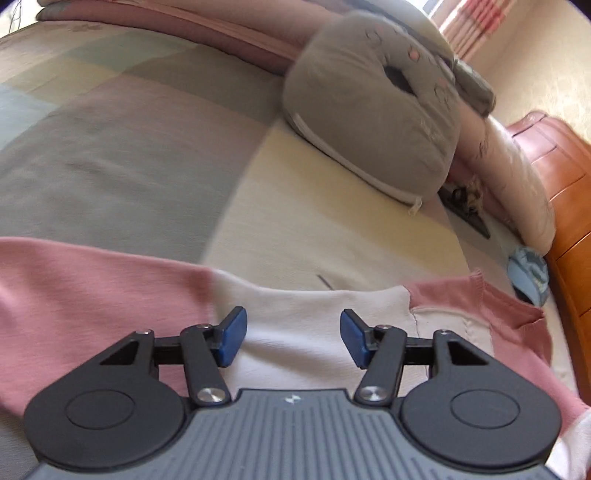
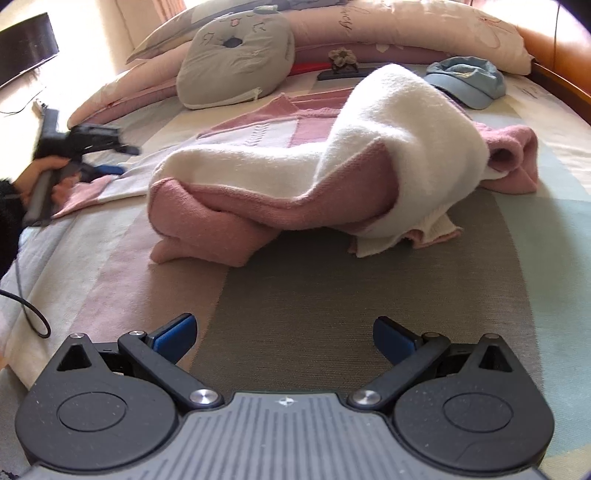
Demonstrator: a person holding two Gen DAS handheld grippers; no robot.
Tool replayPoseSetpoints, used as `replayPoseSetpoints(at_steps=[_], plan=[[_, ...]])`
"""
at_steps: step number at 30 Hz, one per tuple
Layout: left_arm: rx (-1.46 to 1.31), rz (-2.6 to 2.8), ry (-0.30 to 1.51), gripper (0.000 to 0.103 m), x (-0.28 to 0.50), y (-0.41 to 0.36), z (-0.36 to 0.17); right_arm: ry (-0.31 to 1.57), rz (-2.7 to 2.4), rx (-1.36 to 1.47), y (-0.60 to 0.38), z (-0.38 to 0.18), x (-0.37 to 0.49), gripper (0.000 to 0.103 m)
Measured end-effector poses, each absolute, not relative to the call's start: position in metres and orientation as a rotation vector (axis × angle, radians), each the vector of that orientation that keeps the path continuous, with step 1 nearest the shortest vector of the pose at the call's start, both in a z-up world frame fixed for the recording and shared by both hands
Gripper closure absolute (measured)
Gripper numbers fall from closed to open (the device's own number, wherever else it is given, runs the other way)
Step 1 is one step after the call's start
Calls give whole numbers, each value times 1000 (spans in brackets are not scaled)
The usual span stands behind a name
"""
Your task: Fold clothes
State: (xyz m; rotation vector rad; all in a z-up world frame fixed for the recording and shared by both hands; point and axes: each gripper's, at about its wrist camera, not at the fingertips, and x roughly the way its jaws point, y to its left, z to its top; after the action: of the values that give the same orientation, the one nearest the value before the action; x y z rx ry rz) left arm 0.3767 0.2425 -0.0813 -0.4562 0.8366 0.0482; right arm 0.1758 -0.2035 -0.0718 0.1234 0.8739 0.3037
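Left gripper point(image 1: 293, 338): fingers spread, nothing between the pads, hovering over the white panel of the pink-and-white sweater point(image 1: 317, 314) directly under and ahead of the tips. Not clear if the pads touch the knit; looks just above it. From the right wrist view the same gripper point(image 2: 92, 147) sits at the sweater's far-left edge, so the left hand is clearly the nearer one to that garment. The flat sweater's long axis runs across the left camera, side to side, pink panels on both flanks of the white one. Right gripper point(image 2: 284, 339): fingers spread wide, empty, over bare bedspread point(image 2: 332, 288), well short of the cloth. Ahead of it is a bunched heap of pink and white knit point(image 2: 314, 184), humped in the middle, long axis roughly left to right, and it rests on the near end of the flat sweater, I think. My read: next grab is the left one closing on the edge below it; right has to advance first. Farther back: grey cushion point(image 2: 236, 59), blue cap point(image 2: 469, 79), pillows point(image 2: 406, 26) along the headboard. No containers in view.
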Motion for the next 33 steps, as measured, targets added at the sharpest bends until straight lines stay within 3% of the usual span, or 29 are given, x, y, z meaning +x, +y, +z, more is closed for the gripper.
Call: replayPoseSetpoints(at_steps=[6,10,13,15,19,20,33], plan=[[-433,211,815,42,356,283,-71,878,298,120,-200,-72,177,0],[-217,154,871,39,349,263,-82,875,313,102,-192,-69,177,0],[20,153,877,26,338,247,-87,873,312,86,-189,-67,175,0],[-9,198,896,19,333,261,-85,871,307,82,-190,-65,173,0],[-80,262,918,20,333,275,-77,862,294,80,-194,-60,168,0],[-89,264,919,24,333,274,-74,859,291,81,-195,-59,167,0],[15,-136,828,20,299,104,-34,876,225,-2,-205,-55,148,0]])
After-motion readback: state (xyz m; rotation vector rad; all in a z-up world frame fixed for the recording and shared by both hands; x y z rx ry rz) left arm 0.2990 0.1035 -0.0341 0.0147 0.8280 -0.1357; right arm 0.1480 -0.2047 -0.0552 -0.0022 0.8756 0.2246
